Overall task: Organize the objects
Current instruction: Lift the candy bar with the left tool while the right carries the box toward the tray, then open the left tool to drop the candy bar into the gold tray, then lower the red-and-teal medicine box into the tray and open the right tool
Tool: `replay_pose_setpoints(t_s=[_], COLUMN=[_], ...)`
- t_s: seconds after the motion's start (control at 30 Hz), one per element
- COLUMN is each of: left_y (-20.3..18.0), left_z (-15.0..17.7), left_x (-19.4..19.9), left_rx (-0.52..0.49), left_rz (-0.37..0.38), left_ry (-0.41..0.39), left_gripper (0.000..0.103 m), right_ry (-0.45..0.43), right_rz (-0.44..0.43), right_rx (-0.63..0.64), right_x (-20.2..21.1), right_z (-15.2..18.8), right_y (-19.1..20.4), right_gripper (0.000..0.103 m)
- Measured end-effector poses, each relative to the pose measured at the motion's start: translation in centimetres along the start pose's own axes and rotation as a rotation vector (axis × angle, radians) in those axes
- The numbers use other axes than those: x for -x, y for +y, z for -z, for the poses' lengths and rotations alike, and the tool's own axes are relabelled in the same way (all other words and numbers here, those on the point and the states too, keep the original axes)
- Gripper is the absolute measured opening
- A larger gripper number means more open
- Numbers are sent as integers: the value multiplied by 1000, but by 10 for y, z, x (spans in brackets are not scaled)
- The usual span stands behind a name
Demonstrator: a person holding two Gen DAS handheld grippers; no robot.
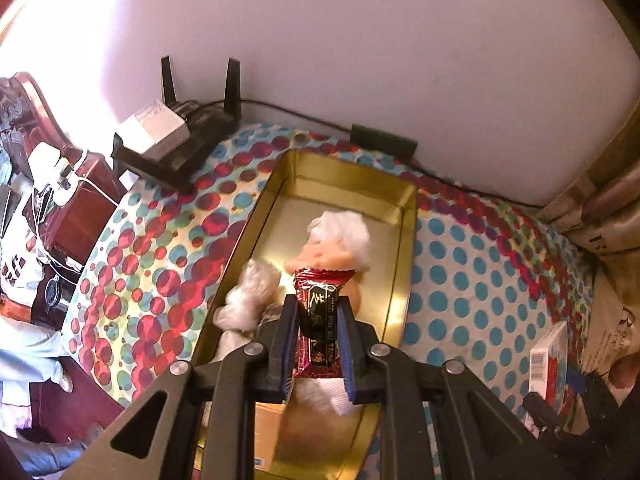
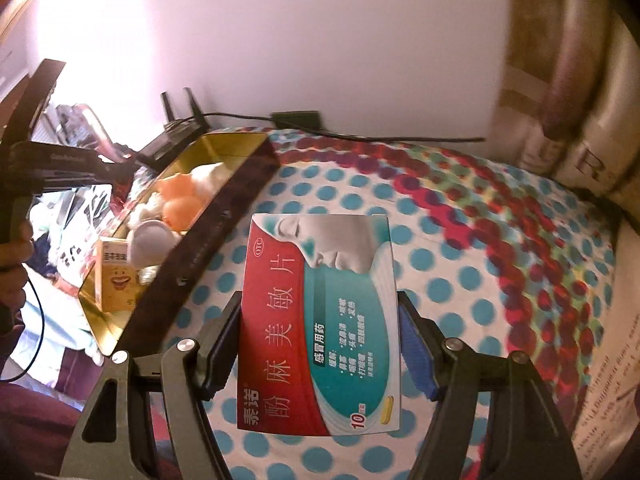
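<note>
Left gripper (image 1: 318,340) clamps candy (image 1: 320,320) over tin (image 1: 404,264) | right gripper (image 2: 320,344) grips medicine box (image 2: 320,320) beside tin wall.

A plain white wall (image 1: 360,40) rises behind a table draped in a polka-dot cloth (image 1: 472,264) of red and teal circles, with strong light washing out the upper left corner. A black router (image 1: 192,136) with upright antennas sits against the wall, its cable (image 2: 380,136) trailing along the table's back edge. Dark reddish wooden furniture (image 1: 80,208) stands at left.
</note>
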State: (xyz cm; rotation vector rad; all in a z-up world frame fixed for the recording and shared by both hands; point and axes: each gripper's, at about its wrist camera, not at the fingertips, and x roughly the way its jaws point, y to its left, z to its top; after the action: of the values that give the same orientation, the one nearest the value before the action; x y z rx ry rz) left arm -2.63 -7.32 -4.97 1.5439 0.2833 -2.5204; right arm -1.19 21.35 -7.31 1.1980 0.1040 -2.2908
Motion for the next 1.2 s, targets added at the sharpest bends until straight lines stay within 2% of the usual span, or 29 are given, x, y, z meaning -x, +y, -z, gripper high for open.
replay_pose_setpoints(t_s=[0.3,0.43,0.57,0.7,0.9,1.0,1.2], left_y=[7,11,16,19,23,28,45], left_z=[2,2,1,4,17,23,27], left_x=[-17,-26,-26,-13,8,17,22], left_rx=[-49,-45,-49,-76,-104,-84,-50], left_rz=[6,34,71,93,52,33,-5], left_ry=[13,28,24,-27,-95,-123,-128], left_gripper=[21,22,31,38,38,38,38], right_ry=[-11,-14,-17,-25,-42,-42,-8], right_rz=[-31,-27,-24,-27,-61,-92,-106], right_rx=[48,57,58,66,115,136,160], right_x=[-7,-10,-12,-16,-28,-40,-80], right_z=[-15,-19,-22,-31,-54,-70,-111], right_y=[37,49,57,66,87,99,118], right_gripper=[68,68,68,68,68,68,68])
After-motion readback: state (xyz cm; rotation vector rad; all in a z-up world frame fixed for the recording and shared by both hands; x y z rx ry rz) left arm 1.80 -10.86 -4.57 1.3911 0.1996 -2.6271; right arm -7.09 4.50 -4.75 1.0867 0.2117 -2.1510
